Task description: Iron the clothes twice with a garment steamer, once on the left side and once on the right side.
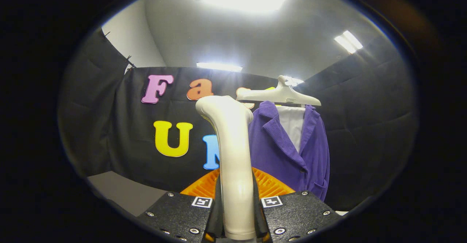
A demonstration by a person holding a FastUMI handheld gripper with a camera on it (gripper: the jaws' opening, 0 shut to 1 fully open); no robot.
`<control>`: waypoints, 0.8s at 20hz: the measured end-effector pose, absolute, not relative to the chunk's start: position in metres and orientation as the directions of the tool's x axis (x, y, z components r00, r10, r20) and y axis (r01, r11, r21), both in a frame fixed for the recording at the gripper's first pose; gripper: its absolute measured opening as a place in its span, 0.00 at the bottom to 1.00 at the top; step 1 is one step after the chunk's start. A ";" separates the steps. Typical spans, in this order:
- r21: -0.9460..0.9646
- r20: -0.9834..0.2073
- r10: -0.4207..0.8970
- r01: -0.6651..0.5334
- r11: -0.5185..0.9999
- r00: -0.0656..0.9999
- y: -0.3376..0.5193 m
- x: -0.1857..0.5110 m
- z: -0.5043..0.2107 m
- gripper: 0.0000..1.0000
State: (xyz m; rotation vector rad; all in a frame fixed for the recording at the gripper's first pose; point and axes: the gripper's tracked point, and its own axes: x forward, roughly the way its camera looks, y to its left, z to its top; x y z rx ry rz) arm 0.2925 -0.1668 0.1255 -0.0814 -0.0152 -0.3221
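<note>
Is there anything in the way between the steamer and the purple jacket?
Nothing visible blocks it. The gripper is shut on the steamer, and the purple jacket hangs on its hanger just beyond, a little to the right, with open space between.

Claw point(237, 213) clamped on steamer point(233, 155) handle, held upright; purple jacket point(288, 151) on hanger point(281, 95) just beyond, right.
</note>
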 end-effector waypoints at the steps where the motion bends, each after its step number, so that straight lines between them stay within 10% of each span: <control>1: -0.080 0.031 -0.325 0.327 0.942 0.945 -0.176 0.298 0.126 0.34; 16: -0.102 -0.086 -0.456 0.447 0.889 0.886 -0.261 0.323 0.041 0.34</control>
